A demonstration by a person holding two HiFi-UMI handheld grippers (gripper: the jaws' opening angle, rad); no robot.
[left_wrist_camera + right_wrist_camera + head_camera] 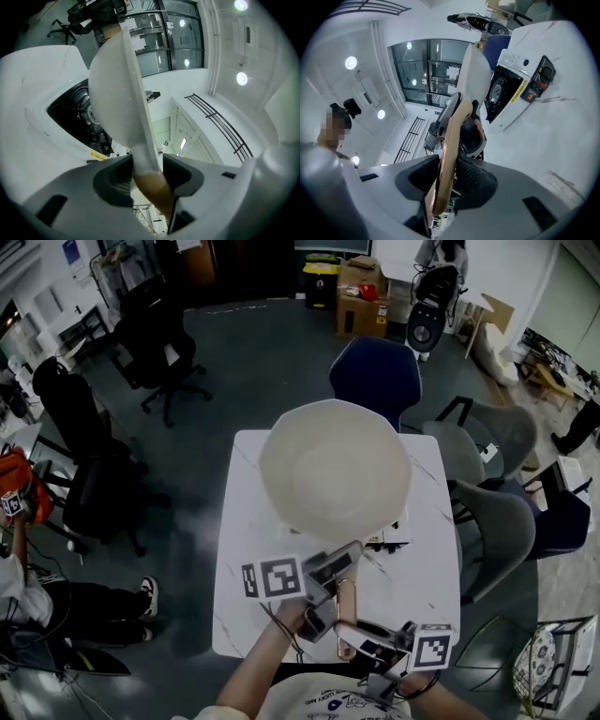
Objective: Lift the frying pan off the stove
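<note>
- Both grips are on the handle [345,604], so the lift should be shared. Raise the two hands at one pace, or the handle may twist between the pads.
- The left gripper [347,555] has its fingers [115,180] clamped on the pale neck of the handle, right by the bowl. It sits nearest the weight, so I judge it should carry most of the load.
- The right gripper [345,628] has its fingers [476,180] clamped on the copper-coloured tail of the handle. It is best used to stop the bowl tipping or dipping.
- The frying pan [335,470] hangs over the desk [422,592], at 12 o'clock from the grippers. It seems already clear of the stove [75,112].
- In the right gripper view the stove lies at 1 o'clock of the fingers, with a gap showing between it and the pan.
- Carry the pan level and away from the burner, not down onto it.
- The pan is wide, round and cream-white, with a matt, faintly speckled underside. The bowl looks large beside its slim flat handle, so it may feel front-heavy.
</note>
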